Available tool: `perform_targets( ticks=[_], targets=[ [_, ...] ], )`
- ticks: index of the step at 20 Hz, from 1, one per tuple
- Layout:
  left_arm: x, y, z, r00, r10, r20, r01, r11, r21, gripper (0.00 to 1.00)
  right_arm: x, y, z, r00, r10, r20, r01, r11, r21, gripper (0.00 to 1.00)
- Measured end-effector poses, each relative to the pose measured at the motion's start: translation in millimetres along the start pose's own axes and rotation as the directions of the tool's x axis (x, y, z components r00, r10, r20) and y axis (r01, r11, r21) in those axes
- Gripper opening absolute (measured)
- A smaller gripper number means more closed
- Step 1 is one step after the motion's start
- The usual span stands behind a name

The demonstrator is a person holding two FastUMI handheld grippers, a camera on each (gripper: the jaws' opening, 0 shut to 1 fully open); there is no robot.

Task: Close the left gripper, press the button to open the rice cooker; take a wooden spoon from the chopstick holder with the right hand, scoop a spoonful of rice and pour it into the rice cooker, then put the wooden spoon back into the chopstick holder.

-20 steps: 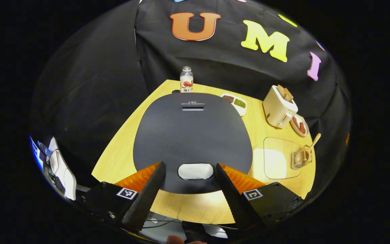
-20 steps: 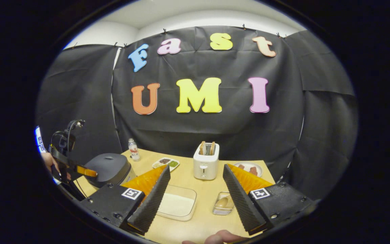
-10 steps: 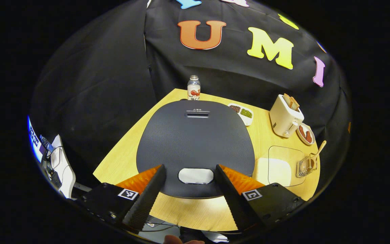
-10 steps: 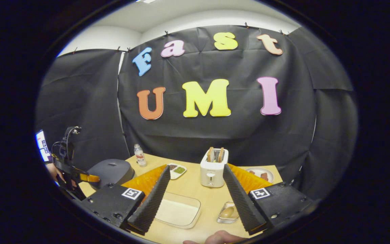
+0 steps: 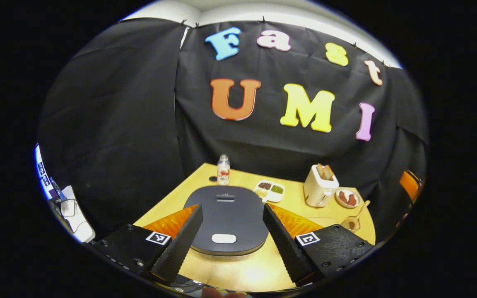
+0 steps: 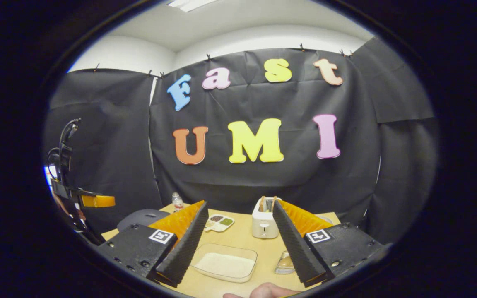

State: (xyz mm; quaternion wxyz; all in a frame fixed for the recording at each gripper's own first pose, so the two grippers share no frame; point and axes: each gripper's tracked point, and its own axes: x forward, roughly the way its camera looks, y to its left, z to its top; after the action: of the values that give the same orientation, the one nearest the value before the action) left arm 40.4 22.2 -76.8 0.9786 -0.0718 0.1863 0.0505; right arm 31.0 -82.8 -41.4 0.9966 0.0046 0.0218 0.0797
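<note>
A: Count?
B: One rice cooker (image 5: 228,219), lid down, at the table's left; one wooden spoon (image 5: 360,209) in its holder (image 5: 351,224); two grippers, left gripper (image 5: 230,244) and right gripper (image 6: 238,248), both spread, empty.
A: Change?
B: Left gripper risen, cooker farther below.

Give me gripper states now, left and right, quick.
Left gripper: open, holding nothing, above the closed rice cooker.
Right gripper: open, holding nothing, above the table.
</note>
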Motion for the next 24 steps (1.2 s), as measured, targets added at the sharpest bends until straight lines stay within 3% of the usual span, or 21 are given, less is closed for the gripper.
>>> perform_targets(
  ticks=[6, 13, 18, 24],
  targets=[
    [-67.5, -18.0, 23.0, 0.980, -0.088, 0.181, 0.088, 0.996, 0.007, 0.94, -75.0, 21.7, 33.6, 0.994, -0.082, 0.078, 0.085, 0.996, -0.036, 0.99],
    [-126.3, -43.3, 5.0, 0.947, -0.165, 0.277, 0.151, 0.986, 0.071, 0.94, -144.7, 41.6, 21.8, 0.984, -0.153, 0.096, 0.158, 0.987, -0.043, 1.00],
    [-137.3, -61.4, -16.0, 0.944, -0.191, 0.267, 0.166, 0.979, 0.114, 0.94, -166.7, 39.4, 3.7, 0.980, -0.189, 0.071, 0.192, 0.980, -0.048, 1.00],
    [-138.6, -68.4, -14.1, 0.943, -0.191, 0.272, 0.167, 0.980, 0.110, 0.94, -163.1, 27.4, -0.8, 0.975, -0.216, 0.052, 0.217, 0.975, -0.034, 1.00]
  ],
)
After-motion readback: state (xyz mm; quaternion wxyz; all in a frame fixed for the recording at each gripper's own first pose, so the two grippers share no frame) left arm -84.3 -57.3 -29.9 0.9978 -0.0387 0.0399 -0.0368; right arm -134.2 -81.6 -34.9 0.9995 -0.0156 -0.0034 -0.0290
